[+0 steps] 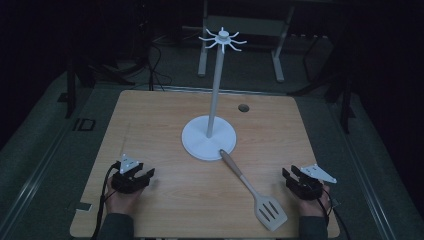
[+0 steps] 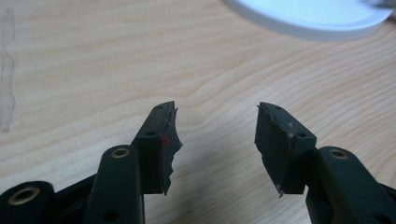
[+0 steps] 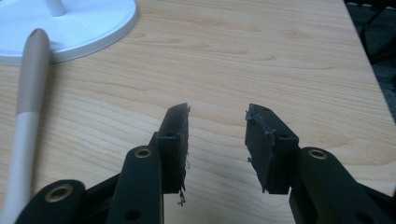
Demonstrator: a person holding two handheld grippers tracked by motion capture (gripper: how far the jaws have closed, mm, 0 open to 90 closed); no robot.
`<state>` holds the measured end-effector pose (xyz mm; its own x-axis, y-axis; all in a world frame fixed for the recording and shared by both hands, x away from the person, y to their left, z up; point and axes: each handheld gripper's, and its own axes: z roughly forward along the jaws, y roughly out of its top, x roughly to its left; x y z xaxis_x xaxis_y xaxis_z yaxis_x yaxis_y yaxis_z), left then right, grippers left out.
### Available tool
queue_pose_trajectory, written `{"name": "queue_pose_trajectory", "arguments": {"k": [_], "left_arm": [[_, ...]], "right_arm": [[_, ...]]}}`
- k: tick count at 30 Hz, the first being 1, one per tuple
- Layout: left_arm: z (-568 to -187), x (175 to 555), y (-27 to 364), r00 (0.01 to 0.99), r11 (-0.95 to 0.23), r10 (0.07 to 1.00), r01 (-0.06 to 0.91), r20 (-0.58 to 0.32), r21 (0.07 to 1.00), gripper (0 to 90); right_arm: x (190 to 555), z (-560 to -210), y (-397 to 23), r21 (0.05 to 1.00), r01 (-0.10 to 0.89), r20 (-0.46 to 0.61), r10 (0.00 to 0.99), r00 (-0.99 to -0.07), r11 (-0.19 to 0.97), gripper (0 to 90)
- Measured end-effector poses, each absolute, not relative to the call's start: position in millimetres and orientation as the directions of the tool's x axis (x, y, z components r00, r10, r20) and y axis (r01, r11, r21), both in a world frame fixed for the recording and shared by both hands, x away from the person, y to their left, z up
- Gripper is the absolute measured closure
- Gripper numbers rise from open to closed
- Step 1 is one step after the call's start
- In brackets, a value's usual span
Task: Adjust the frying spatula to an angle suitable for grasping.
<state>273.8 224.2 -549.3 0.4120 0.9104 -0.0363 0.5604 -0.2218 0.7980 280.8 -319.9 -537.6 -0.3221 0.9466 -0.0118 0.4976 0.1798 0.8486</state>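
A white slotted spatula (image 1: 255, 192) with a beige handle lies on the wooden table (image 1: 165, 115), its handle end resting on the round base of a white hook stand (image 1: 209, 138). The stand's pole rises to a crown of hooks (image 1: 223, 39). My left gripper (image 1: 145, 176) rests near the table's front left, open, with bare wood between its jaws (image 2: 215, 135). My right gripper (image 1: 288, 176) sits at the front right, open and empty (image 3: 217, 135). In the right gripper view the spatula handle (image 3: 29, 93) runs along the left edge and the stand base (image 3: 88, 28) is at top left.
A small dark round hole (image 1: 243, 107) marks the table's far right part. The left gripper view catches the stand base's rim (image 2: 308, 21) at the top. Dark floor, cables and a metal frame (image 1: 240, 30) lie beyond the far edge.
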Motion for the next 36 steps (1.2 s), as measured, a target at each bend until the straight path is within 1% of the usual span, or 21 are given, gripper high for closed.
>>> {"name": "queue_pose_trajectory", "arguments": {"k": [2, 5, 10, 17, 20, 23, 27, 31, 36], "left_arm": [[-545.9, 271.0, 225.3, 0.417, -0.228, 0.909, 0.534, -0.019, 0.814, 48.5], [-542.3, 267.7, 227.0, 0.417, -0.217, 0.909, 0.511, -0.020, 0.832, 48.4], [-541.0, 266.3, 227.9, 0.413, -0.218, 0.911, 0.503, -0.010, 0.836, 48.3], [-537.9, 262.9, 230.1, 0.391, -0.196, 0.920, 0.477, -0.008, 0.857, 48.9], [-538.3, 262.7, 229.6, 0.387, -0.199, 0.922, 0.477, 0.000, 0.856, 48.8], [-538.8, 262.8, 229.1, 0.387, -0.208, 0.922, 0.479, 0.007, 0.853, 48.8], [-539.7, 262.6, 227.9, 0.387, -0.216, 0.922, 0.480, 0.016, 0.850, 48.8], [-539.5, 262.0, 227.6, 0.387, -0.216, 0.922, 0.480, 0.015, 0.850, 48.8], [-539.3, 261.8, 227.6, 0.387, -0.219, 0.922, 0.479, 0.019, 0.850, 48.6]], "right_arm": [[280.3, -536.2, -317.9, 0.846, 0.498, -0.010, 0.938, -0.345, 0.192, 58.5], [279.3, -533.8, -312.7, 0.834, 0.507, -0.027, 0.933, -0.360, 0.219, 58.1], [277.3, -525.5, -303.4, 0.827, 0.505, -0.038, 0.920, -0.390, 0.248, 56.8], [273.1, -512.6, -280.4, 0.813, 0.474, -0.110, 0.888, -0.446, 0.338, 56.9], [271.1, -506.8, -273.2, 0.816, 0.446, -0.140, 0.875, -0.464, 0.367, 58.7], [271.0, -500.6, -266.0, 0.811, 0.440, -0.143, 0.861, -0.489, 0.385, 60.9], [273.6, -494.0, -254.8, 0.808, 0.449, -0.110, 0.845, -0.523, 0.382, 61.6], [278.0, -493.0, -243.2, 0.792, 0.460, -0.099, 0.828, -0.552, 0.401, 62.5], [289.6, -497.9, -218.2, 0.731, 0.481, -0.107, 0.778, -0.619, 0.483, 63.1]]}}
